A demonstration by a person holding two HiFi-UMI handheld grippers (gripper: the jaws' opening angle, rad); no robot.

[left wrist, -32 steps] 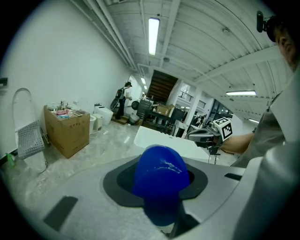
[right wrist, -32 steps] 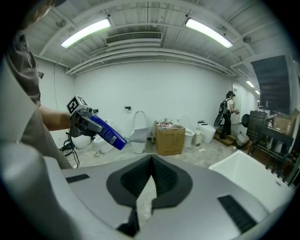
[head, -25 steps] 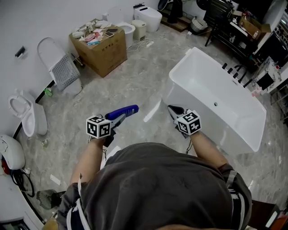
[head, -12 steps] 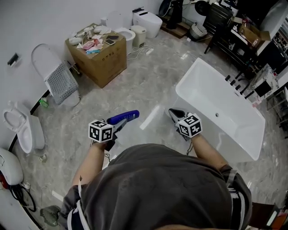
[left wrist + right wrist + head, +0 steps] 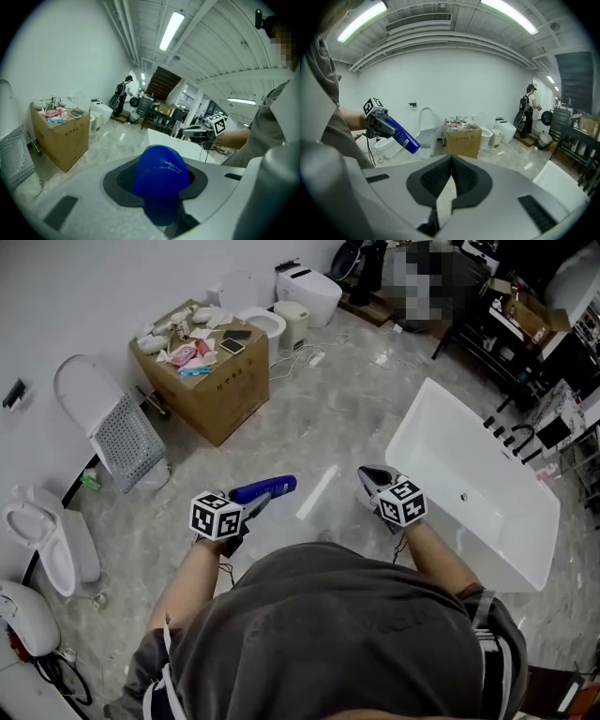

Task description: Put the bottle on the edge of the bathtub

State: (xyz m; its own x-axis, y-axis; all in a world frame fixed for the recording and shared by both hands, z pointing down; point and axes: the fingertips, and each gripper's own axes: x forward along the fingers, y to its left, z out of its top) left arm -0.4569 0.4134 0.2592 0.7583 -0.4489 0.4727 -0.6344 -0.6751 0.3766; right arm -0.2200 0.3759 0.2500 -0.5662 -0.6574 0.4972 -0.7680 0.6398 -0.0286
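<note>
Left gripper (image 5: pixel 251 507) pinches the glossy blue plastic bottle (image 5: pixel 264 489) jutting ahead of its jaws; right gripper (image 5: pixel 370 474) is pressed together, empty. Best to hold firm and swing rightward toward the white rectangular bathtub's (image 5: pixel 487 521) rim.

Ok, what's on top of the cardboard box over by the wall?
A loose pile covers the top of the cardboard box: a dark flat phone-like item, a pink item, and pale bits too small to name. Whatever is inside the box is hidden under them.
</note>
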